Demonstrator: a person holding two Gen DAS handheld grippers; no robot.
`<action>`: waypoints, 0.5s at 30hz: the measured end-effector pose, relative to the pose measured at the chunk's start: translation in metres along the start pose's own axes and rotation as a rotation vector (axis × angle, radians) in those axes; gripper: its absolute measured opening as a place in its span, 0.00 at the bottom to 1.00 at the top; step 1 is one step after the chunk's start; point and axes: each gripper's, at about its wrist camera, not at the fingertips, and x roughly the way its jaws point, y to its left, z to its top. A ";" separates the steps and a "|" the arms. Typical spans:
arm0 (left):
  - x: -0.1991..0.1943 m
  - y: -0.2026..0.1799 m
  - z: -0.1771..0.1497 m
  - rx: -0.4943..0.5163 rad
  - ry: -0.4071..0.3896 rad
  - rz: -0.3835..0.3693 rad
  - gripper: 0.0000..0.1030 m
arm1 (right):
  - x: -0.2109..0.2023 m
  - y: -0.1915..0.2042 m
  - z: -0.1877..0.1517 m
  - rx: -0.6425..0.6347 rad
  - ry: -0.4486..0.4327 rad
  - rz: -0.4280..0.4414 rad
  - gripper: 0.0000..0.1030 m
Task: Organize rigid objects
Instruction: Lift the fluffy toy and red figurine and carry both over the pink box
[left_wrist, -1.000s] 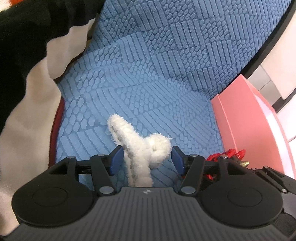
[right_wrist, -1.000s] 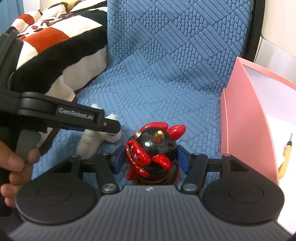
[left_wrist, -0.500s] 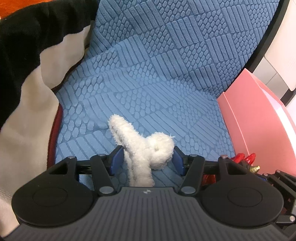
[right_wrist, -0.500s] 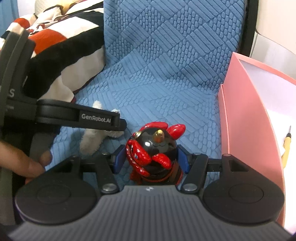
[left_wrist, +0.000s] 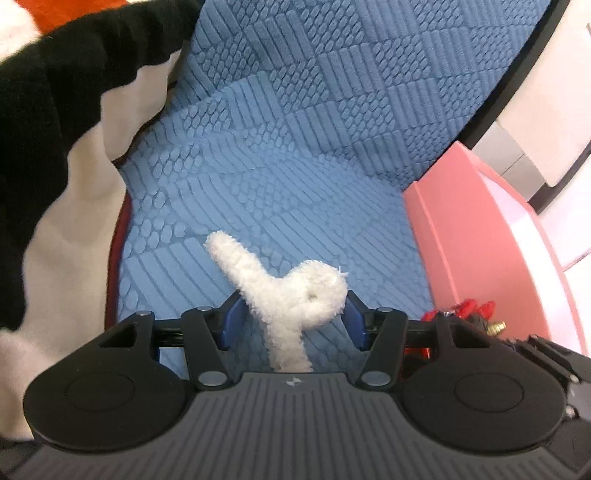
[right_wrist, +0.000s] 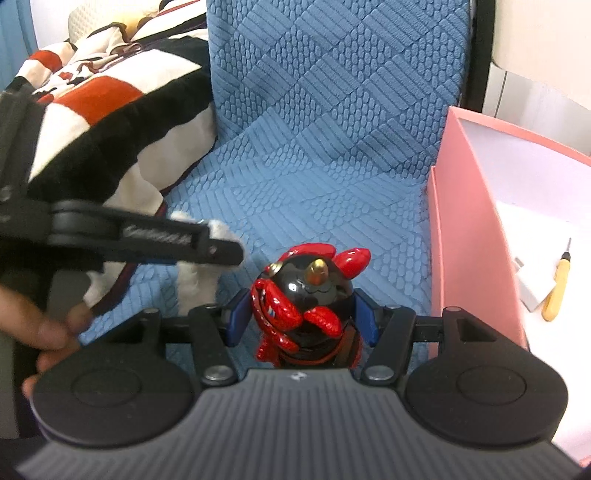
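Note:
My left gripper (left_wrist: 291, 321) is shut on a white fluffy plush toy (left_wrist: 288, 291) and holds it above the blue textured cushion (left_wrist: 295, 166). My right gripper (right_wrist: 301, 319) is shut on a black and red figurine (right_wrist: 303, 295) with a gold horn. The left gripper (right_wrist: 147, 240) with the plush also shows at the left of the right wrist view. The figurine's red tips (left_wrist: 469, 308) peek in at the right of the left wrist view. A pink box (right_wrist: 472, 229) stands open to the right of both grippers.
Inside the pink box lie a yellow-handled screwdriver (right_wrist: 557, 284) and a white block (right_wrist: 532, 288). A black, white and red striped blanket (right_wrist: 92, 122) is heaped on the left. The blue cushion's backrest rises behind.
Both grippers have risen and shifted slightly with their loads still held. The pink box shows more of its inside in the right wrist view.

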 end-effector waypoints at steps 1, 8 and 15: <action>-0.004 0.000 -0.001 -0.006 -0.001 -0.002 0.60 | -0.003 -0.001 0.001 0.004 -0.001 0.001 0.60; -0.043 -0.015 0.008 0.021 -0.048 -0.025 0.60 | -0.036 -0.011 0.020 0.008 -0.036 0.024 0.60; -0.074 -0.039 0.012 0.019 -0.092 -0.070 0.60 | -0.074 -0.023 0.044 0.005 -0.093 0.031 0.60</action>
